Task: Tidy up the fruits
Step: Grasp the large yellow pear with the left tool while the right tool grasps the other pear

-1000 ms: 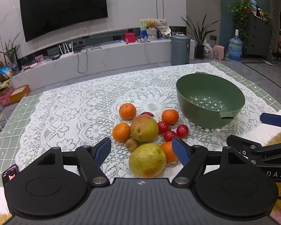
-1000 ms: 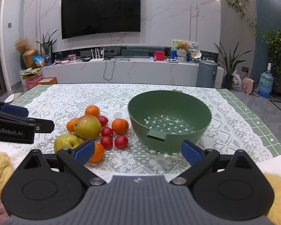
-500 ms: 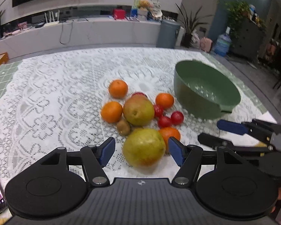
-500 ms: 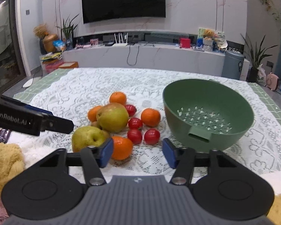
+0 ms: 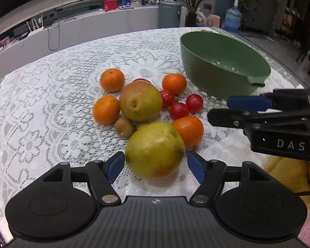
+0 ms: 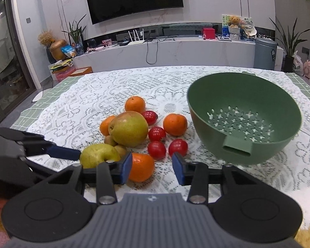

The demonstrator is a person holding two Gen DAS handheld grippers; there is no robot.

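Note:
A pile of fruit lies on the lace cloth: a yellow-green pear [image 5: 155, 149] nearest me, a larger pear [image 5: 141, 101], several oranges, several red tomatoes [image 5: 177, 110] and a kiwi [image 5: 124, 127]. My left gripper [image 5: 156, 166] is open, its blue pads on either side of the near pear without touching it. My right gripper [image 6: 152, 169] is open, close to the near orange [image 6: 141, 167], whose right part lies between the pads. The green colander bowl [image 6: 246, 119] stands empty to the right of the pile.
The white lace cloth [image 6: 93, 95] covers a green checked table. The right gripper shows in the left wrist view [image 5: 258, 111], close beside the near orange [image 5: 189, 131]. A TV cabinet and a grey bin [image 6: 264, 53] stand far behind.
Both grippers have moved forward and down toward the fruit. The near pear now lies between the left pads. The right jaws have narrowed and come up to the near orange.

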